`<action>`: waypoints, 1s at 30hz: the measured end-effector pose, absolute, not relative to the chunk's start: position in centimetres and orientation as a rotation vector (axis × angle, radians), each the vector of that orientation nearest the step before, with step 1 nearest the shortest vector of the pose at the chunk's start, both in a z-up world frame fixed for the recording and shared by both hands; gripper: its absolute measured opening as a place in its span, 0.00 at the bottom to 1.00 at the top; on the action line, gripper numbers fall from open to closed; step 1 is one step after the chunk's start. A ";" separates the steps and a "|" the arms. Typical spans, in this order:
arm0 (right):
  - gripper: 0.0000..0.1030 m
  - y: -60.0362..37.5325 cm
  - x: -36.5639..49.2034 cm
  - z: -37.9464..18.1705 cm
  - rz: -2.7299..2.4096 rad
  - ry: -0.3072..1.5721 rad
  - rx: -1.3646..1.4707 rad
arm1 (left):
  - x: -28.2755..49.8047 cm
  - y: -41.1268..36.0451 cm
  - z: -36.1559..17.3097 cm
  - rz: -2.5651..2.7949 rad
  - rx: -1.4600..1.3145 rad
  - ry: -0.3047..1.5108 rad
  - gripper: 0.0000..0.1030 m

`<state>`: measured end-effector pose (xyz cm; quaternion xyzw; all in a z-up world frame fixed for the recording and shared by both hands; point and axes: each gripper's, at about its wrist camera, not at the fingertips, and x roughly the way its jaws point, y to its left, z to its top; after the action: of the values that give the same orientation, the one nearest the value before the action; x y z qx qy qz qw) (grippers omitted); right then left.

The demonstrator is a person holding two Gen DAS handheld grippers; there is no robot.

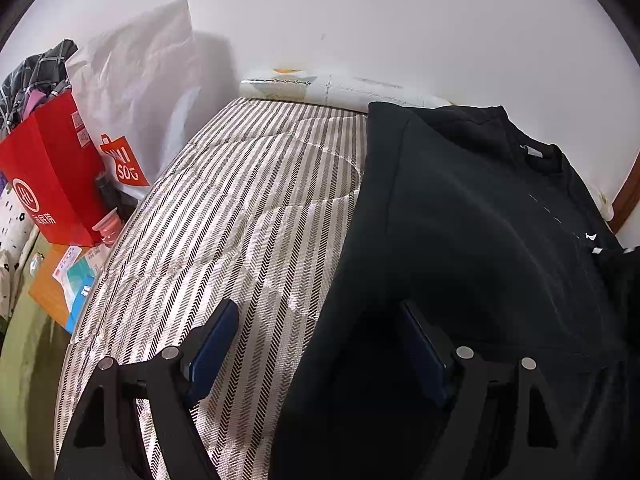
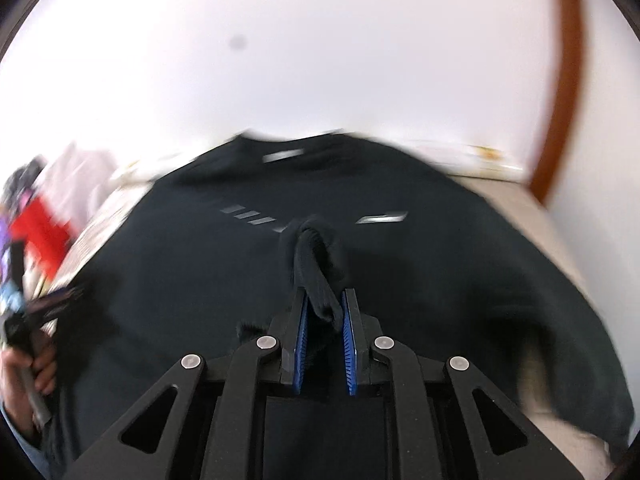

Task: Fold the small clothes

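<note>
On the striped mattress [image 1: 224, 216], black shirt [image 1: 472, 240] lies spread flat | my right gripper [image 2: 324, 312] pinches a bunched fold of its cloth between blue pads [image 2: 349, 344] | my left gripper [image 1: 320, 320] hangs wide apart over the shirt's edge, gripping nothing.

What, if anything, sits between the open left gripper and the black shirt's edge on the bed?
Nothing visible. The left gripper hangs open right over the edge of the black shirt, with only bare striped mattress beside it. The red bag stands off the bed.
</note>
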<state>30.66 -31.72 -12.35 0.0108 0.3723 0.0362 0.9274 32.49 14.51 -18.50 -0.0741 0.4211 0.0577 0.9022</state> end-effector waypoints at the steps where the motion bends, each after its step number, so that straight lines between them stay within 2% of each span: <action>1: 0.15 -33.6 30.8 -12.3 0.038 0.771 0.046 | 32.5 14.5 -18.5 0.119 -0.153 0.870 0.77; 5: 0.16 -39.7 31.1 -13.4 -0.186 0.836 0.024 | 32.3 14.6 -18.2 0.114 -0.157 0.870 0.77; 9: 0.20 -39.6 31.4 -12.4 -0.182 0.834 0.034 | 31.6 14.8 -17.7 0.104 -0.149 0.861 0.77; 13: 0.45 -33.2 33.4 -10.5 -0.036 0.783 -0.021 | 30.3 15.8 -17.4 0.098 -0.147 0.857 0.77; 14: 0.46 -31.5 34.1 -10.3 0.007 0.778 -0.040 | 30.0 16.2 -17.4 0.095 -0.148 0.861 0.77; 19: 0.46 -20.2 38.5 -11.6 0.221 0.798 -0.113 | 28.5 17.3 -17.2 0.074 -0.099 0.863 0.76; 24: 0.46 -11.5 43.3 -13.8 0.373 0.846 -0.147 | 30.2 15.9 -17.6 0.002 -0.041 0.892 0.74; 29: 0.47 -6.5 47.3 -14.9 0.454 0.873 -0.150 | 31.0 15.1 -17.9 0.012 -0.029 0.868 0.59; 30: 0.48 -5.3 48.2 -15.2 0.480 0.874 -0.154 | 31.0 15.1 -18.0 0.000 -0.031 0.858 0.53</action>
<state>48.22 -5.32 -15.20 -0.0738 0.4187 0.2299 0.8754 31.02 15.06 -17.97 -0.0149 0.4157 -0.0002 0.9094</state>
